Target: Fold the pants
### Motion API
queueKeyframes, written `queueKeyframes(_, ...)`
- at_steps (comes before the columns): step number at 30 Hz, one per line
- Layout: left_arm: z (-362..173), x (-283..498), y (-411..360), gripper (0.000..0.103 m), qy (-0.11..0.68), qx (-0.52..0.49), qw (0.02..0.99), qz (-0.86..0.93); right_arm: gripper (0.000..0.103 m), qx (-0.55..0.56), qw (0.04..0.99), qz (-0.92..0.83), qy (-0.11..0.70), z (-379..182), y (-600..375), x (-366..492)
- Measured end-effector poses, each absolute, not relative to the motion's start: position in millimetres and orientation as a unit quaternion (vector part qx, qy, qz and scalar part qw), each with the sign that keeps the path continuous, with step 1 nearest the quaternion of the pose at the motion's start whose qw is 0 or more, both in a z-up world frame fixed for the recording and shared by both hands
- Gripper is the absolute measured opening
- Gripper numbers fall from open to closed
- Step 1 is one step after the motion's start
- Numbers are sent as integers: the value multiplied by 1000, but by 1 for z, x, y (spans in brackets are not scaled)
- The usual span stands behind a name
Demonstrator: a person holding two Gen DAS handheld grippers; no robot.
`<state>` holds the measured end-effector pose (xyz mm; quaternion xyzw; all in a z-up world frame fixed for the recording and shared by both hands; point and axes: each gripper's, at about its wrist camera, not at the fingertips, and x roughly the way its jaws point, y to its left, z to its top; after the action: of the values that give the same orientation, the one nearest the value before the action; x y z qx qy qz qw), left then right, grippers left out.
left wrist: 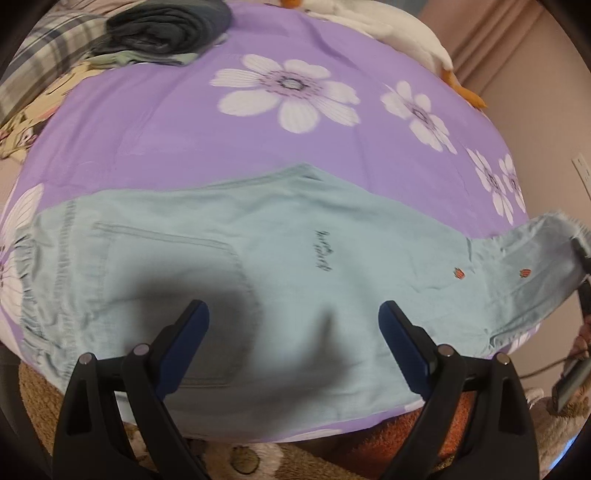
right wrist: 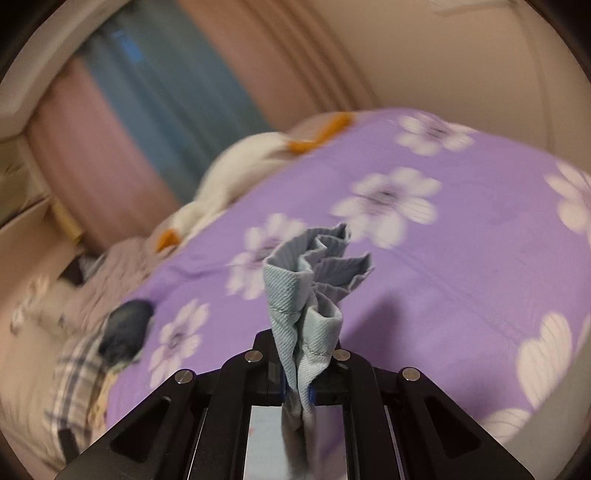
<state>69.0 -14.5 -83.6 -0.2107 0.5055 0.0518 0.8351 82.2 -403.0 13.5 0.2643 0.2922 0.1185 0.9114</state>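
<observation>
Light blue-green pants (left wrist: 280, 266) lie flat across the near part of a purple flowered bed sheet (left wrist: 177, 122), waistband at the left, legs running right. My left gripper (left wrist: 293, 314) is open and hovers just above the seat and back pocket, casting a shadow on the cloth. My right gripper (right wrist: 299, 384) is shut on the bunched leg hem of the pants (right wrist: 314, 284), which stands crumpled above the jaws. In the left wrist view that hem end (left wrist: 546, 243) is lifted at the far right, with the right gripper's (left wrist: 583, 254) dark body at the edge.
A pile of dark folded clothes (left wrist: 166, 29) and plaid fabric (left wrist: 48, 48) sit at the bed's far left. A white goose plush (left wrist: 402, 26) lies along the far edge. A brown patterned rug (left wrist: 258, 458) lies below the bed's near edge. Pink curtains (right wrist: 110, 110) hang beyond.
</observation>
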Motion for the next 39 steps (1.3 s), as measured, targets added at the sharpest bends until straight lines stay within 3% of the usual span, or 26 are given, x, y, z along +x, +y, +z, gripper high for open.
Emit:
queueKeyframes(8,-83,52,20,94,495,-242,830,84,9,147,894,253,341,17,-275,87)
queueKeyframes(17,-85,41,30,94,495,-256,826,84,9,40,798,318,511,-87,-158,79)
queueKeyframes(21,-89,42,29,94,501,-257,823,76,9,8,792,311,526,-103,-146,77)
queueKeyframes(23,-89,44,28,94,500,-260,823,67,18,26,778,324,537,-100,-153,80)
queueKeyframes(25,-87,49,26,94,500,-267,822,51,51,52,762,340,549,-93,-163,81)
queueKeyframes(27,-83,54,23,94,498,-273,823,26,65,81,762,350,539,-84,-176,75)
queueKeyframes(35,-92,91,-15,92,517,-288,802,-76,72,120,819,236,509,-73,-255,75)
queueKeyframes(37,-104,104,-31,89,539,-294,782,-110,72,117,829,182,516,-82,-274,80)
queueKeyframes(39,-113,115,-47,78,557,-285,769,-129,72,119,833,134,524,-90,-290,82)
